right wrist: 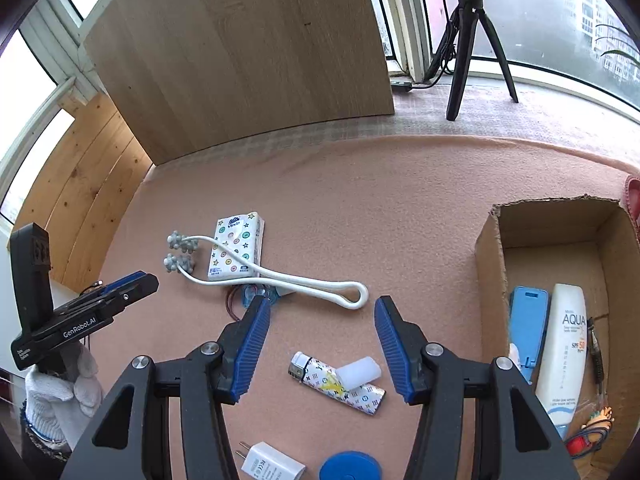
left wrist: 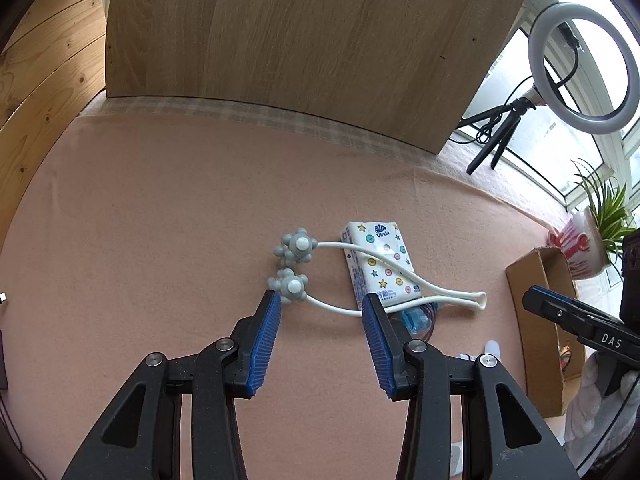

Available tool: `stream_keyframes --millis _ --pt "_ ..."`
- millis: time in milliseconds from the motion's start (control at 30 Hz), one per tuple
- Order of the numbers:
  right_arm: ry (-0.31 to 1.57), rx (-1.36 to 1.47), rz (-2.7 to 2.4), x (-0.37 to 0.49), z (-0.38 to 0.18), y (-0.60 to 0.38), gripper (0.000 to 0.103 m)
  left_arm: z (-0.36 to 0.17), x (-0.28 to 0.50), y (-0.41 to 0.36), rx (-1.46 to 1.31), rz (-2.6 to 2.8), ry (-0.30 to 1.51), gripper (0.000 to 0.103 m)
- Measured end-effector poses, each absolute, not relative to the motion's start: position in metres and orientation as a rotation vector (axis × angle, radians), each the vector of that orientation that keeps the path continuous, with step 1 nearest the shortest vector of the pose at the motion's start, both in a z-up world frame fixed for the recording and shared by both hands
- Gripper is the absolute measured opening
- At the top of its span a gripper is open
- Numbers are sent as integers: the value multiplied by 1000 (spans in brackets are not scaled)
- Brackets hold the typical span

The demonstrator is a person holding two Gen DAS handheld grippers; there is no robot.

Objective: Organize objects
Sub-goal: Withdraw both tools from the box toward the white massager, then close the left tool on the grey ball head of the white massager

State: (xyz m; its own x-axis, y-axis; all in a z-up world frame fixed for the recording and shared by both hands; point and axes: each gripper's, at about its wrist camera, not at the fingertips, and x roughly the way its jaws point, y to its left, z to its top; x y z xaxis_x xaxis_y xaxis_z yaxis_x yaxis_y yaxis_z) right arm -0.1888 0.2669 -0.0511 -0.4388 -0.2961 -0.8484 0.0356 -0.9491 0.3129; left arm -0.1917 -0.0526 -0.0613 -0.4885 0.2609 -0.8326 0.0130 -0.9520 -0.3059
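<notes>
Upright wooden board along the far edge of the pink table mat. Ring light on a black tripod past the far right corner, before the windows. Potted plant at the right edge.

Bright, even daylight via blown-out windows, soft shadows, sharp focus, heavy fisheye warp w/ dark corners.

My left gripper and right gripper: black linkage arms, silver pivot screws, ribbed blue pads. White lettering marks the housings. White knit gloves cover my hands.
</notes>
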Motion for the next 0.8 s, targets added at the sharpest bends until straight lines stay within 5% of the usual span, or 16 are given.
stream_keyframes --millis 567,733,800 --pt "-497 1820 -2464 -243 -111 271 51 -99 -254 -54 -1612 2491 -395 50" --pt "-608 1860 -2396 -242 -122 277 51 -108 -255 -46 -1647 2447 -374 23" --pt "-612 1857 -2350 -241 -121 273 51 -108 -251 -46 -1637 2454 -378 23"
